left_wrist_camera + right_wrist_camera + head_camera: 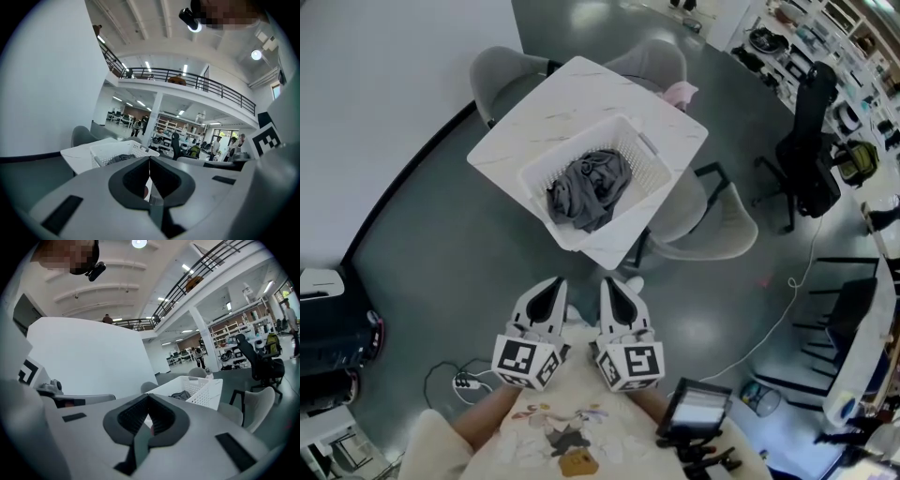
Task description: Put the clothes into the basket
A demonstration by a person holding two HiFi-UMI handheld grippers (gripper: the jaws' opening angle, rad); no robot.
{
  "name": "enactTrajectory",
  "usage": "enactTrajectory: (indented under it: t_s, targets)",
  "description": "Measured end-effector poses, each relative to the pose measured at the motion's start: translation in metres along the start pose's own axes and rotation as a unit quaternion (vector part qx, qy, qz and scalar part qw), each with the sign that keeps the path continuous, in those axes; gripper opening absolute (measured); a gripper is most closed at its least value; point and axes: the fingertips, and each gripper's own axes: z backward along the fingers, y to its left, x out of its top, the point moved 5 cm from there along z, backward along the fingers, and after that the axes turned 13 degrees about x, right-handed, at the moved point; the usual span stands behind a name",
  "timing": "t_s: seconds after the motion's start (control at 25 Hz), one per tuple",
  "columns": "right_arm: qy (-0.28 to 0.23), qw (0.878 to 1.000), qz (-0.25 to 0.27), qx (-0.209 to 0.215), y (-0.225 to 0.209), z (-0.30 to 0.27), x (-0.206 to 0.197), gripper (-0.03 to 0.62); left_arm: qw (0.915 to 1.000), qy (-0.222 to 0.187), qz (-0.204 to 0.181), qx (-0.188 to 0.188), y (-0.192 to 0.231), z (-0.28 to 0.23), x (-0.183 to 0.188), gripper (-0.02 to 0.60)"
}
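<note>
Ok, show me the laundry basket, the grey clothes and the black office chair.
laundry basket [572, 147], head view, on its white upper-left rim.
grey clothes [591, 187], head view, middle of the crumpled heap.
black office chair [814, 117], head view, on its backrest.

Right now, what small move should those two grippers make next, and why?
I'd guess open the right gripper and start toward the pink cloth-like item beyond the white marble table's far corner. The crumpled grey garment already lies in the white perforated plastic basket, and the left gripper, like the right, is shut, empty.
</note>
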Motion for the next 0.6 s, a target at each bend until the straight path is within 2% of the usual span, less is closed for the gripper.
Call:
enactTrajectory:
  t_s: [0.24, 0.44, 0.6]
  targets:
    - [-0.003, 1.000, 0.025, 0.017, -0.004, -0.010, 0.012, 0.008, 1.0000, -0.001, 0.008, 0.000, -0.001, -0.015, 0.005, 0.011]
    - [-0.002, 1.000, 0.013, 0.019, -0.016, -0.018, 0.014, 0.009, 0.9999, 0.004, 0.007, -0.007, -0.003, -0.029, 0.008, 0.011]
    - [0.025, 0.999, 0.017, 0.016, -0.016, -0.027, 0.018, 0.008, 0.9999, 0.008, 0.009, -0.008, -0.002, -0.034, 0.011, 0.011]
